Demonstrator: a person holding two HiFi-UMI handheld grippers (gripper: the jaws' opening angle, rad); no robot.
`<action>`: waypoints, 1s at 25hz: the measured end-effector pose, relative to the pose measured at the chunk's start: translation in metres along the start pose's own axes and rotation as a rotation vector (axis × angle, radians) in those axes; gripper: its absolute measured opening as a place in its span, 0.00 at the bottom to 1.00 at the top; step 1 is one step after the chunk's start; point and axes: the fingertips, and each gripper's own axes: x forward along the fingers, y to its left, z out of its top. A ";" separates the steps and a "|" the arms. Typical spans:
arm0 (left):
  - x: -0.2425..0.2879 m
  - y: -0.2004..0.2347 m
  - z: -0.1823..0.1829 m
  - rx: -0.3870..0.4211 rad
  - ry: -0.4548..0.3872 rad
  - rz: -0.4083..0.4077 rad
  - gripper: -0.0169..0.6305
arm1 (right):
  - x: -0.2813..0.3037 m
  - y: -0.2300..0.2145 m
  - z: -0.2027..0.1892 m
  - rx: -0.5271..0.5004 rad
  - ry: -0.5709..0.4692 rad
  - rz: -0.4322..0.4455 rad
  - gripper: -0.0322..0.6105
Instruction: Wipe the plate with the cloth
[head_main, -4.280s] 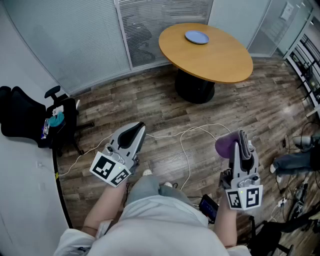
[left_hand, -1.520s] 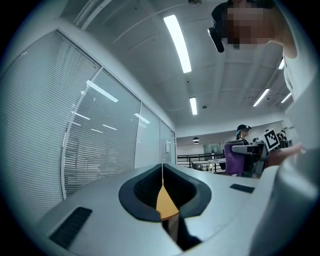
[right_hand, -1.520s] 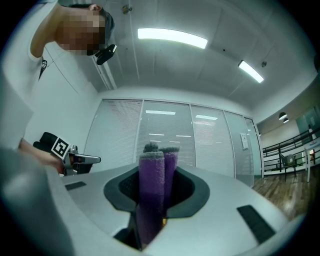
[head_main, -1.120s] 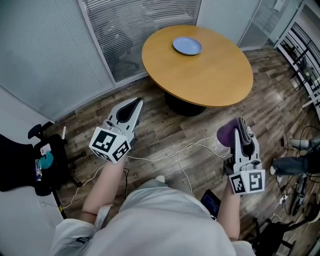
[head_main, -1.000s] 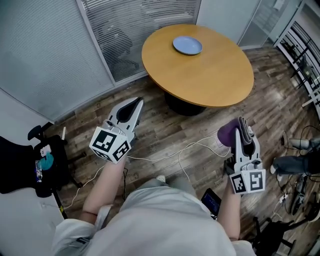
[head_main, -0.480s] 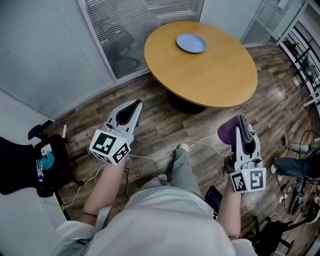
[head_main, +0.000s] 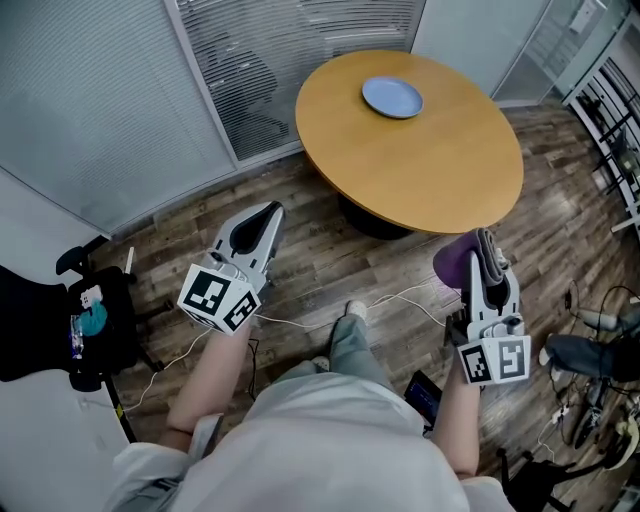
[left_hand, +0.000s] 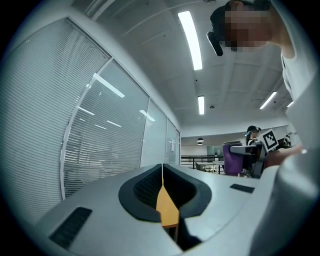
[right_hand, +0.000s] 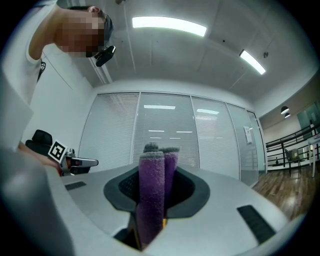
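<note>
Two grippers sit low in my head view, both over the wood floor (head_main: 320, 232) and well short of the round table (head_main: 440, 170). My left gripper (head_main: 266, 208) points toward the table with its jaws pressed together and nothing between them. In its own view only a sliver of orange shows low in the seam.

My right gripper (head_main: 486, 240) is clamped on the purple cloth (head_main: 450, 266), which is folded and stands up between the pads, bulging out to the left of the jaws.

The blue plate (head_main: 392, 97) lies on the far part of the tabletop, toward its left side — well apart from both grippers, with nothing touching it.

A white cable (head_main: 410, 292) trails across the floor between the two grippers, near my foot (head_main: 354, 309). A black chair (head_main: 40, 330) stands at the left edge, below the glass wall (head_main: 120, 100) with its blinds. Just beside my right wrist lies a small dark slab — possibly a phone (head_main: 420, 400), though it's too small for me to be sure.
</note>
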 end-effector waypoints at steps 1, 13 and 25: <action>0.005 0.003 -0.001 0.007 0.004 0.011 0.05 | 0.005 -0.003 -0.002 0.002 -0.001 0.005 0.21; 0.092 0.025 0.006 0.030 -0.010 0.051 0.05 | 0.080 -0.078 -0.002 0.006 -0.016 0.030 0.21; 0.193 0.026 0.021 0.087 -0.069 0.033 0.04 | 0.161 -0.156 -0.010 0.016 -0.024 0.088 0.21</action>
